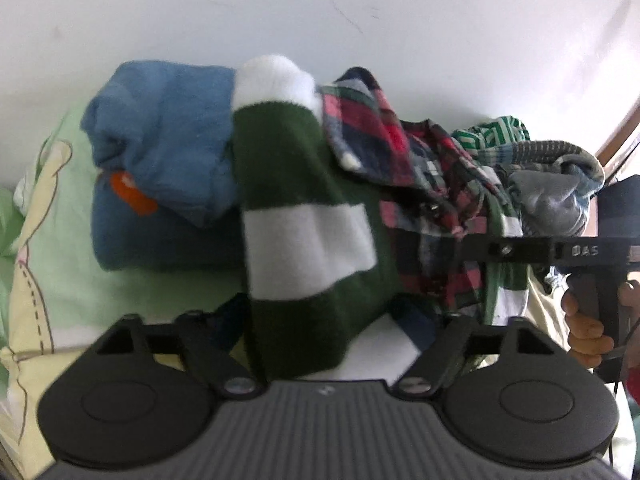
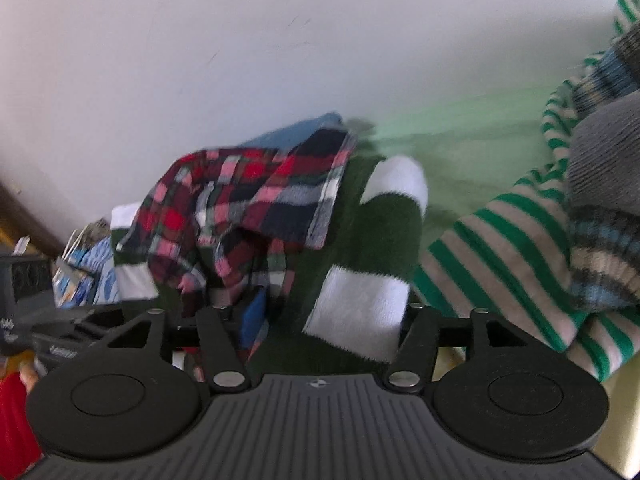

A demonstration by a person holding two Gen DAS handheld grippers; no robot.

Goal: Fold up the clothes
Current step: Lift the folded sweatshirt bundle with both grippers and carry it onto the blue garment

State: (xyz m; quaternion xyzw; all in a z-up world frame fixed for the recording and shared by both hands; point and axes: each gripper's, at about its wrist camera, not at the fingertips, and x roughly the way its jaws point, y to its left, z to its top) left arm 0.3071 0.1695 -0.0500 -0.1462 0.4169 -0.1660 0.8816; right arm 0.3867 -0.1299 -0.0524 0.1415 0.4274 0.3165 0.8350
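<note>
A dark green knit garment with white bands (image 1: 308,208) lies over the pile and runs down between the wide-spread jaws of my left gripper (image 1: 326,320); the fingertips are hidden under it, and nothing shows them pressing. A red and navy plaid shirt (image 1: 400,148) lies crumpled on its right side. In the right wrist view the same green garment (image 2: 384,232) reaches between the spread jaws of my right gripper (image 2: 316,312), with the plaid shirt (image 2: 248,192) to the left. Both grippers stand open. A hand (image 1: 588,328) holds the right gripper's handle.
A folded blue garment (image 1: 168,152) with an orange patch lies at the left on a pale green bedsheet (image 1: 60,240). A green-striped top (image 2: 504,256) and grey and blue striped knitwear (image 2: 608,176) are heaped at the right. A white wall (image 1: 320,20) stands close behind.
</note>
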